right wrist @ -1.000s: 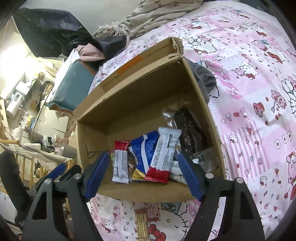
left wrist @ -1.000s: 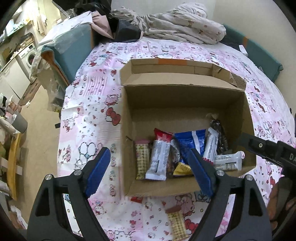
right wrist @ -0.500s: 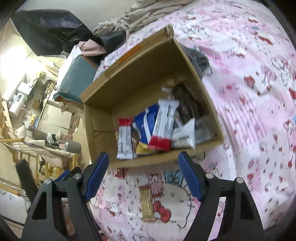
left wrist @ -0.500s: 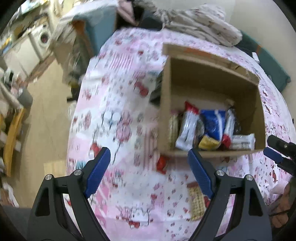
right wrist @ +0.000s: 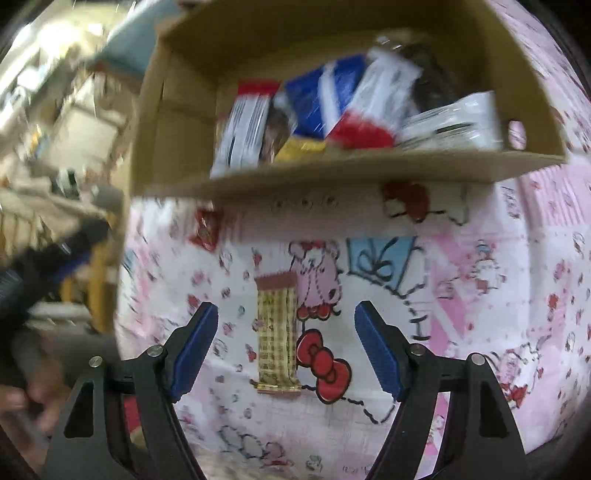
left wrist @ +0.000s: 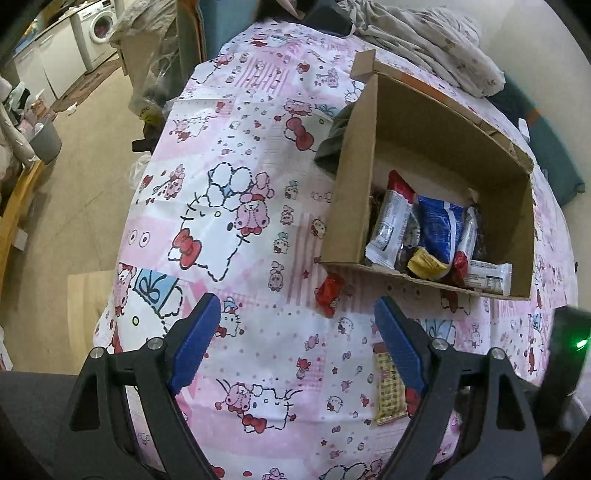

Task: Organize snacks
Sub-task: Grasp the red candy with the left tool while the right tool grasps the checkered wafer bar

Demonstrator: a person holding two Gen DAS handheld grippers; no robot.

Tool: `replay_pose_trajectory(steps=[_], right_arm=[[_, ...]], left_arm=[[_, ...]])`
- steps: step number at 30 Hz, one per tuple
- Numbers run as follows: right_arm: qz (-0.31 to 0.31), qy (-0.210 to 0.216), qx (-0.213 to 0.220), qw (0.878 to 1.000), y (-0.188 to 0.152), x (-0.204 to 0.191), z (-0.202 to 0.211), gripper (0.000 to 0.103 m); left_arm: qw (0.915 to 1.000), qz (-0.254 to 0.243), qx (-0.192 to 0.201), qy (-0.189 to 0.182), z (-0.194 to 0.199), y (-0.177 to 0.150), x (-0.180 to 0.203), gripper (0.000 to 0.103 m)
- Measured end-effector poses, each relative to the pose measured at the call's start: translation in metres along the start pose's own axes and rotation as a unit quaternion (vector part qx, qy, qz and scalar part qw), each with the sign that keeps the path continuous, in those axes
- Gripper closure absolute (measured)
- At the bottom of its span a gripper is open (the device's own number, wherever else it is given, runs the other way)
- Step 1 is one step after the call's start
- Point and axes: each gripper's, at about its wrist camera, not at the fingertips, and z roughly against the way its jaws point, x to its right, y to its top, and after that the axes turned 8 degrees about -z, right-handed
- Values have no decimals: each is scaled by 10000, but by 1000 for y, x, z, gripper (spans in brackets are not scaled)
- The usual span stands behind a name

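Note:
A cardboard box [left wrist: 347, 206] [right wrist: 347, 173] holding several wrapped snack bars stands on the pink cartoon-print bedsheet [left wrist: 236, 192]. Outside it lie a small red packet [left wrist: 330, 293] [right wrist: 206, 232] by the box's front corner and a yellow-checked wafer bar [left wrist: 388, 387] [right wrist: 277, 332]. My left gripper [left wrist: 295, 343] hovers open over bare sheet, below the red packet, with the wafer bar just behind its right finger. My right gripper [right wrist: 286, 347] is open above the wafer bar, which lies lengthwise between its blue pads [right wrist: 194, 345] without touching them.
Rumpled bedding [left wrist: 424, 37] lies beyond the box, and a dark cloth [left wrist: 334, 136] sits against its left wall. The bed's left edge drops to a floor with a washing machine [left wrist: 99, 29] and clutter. The right gripper's dark body [left wrist: 565, 350] shows at the left view's right edge.
Both grippers drew back from over the box and sank toward the sheet. The right one now frames the wafer bar; the left one swung left, with the box now at its upper right.

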Motion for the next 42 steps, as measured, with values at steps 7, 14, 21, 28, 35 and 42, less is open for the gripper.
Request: replay_pose_trajectory(steps=[7, 14, 21, 28, 35, 42], right_arm=[[571, -572, -400, 9959, -15, -20, -41, 36], [914, -1023, -325, 9900, -24, -26, -47, 74], [621, -796, -347, 9943, -18, -11, -32, 75], [327, -596, -293, 9973, -11, 8, -19, 75], [228, -532, -259, 9980, -9, 12, -16, 75], [263, -499, -216, 9982, -8, 11, -13, 75]], left_arm=[[9999, -82, -120, 91, -6, -1, 3, 20], [9990, -160, -411, 13, -22, -5, 6, 20], [9956, -553, -747, -83, -50, -9, 25, 20], [9929, -946, -712, 148, -76, 0, 39, 27], [9911, -1023, -832, 168, -106, 3, 46, 33], [9864, -1368, -894, 194, -109, 3, 60, 86]])
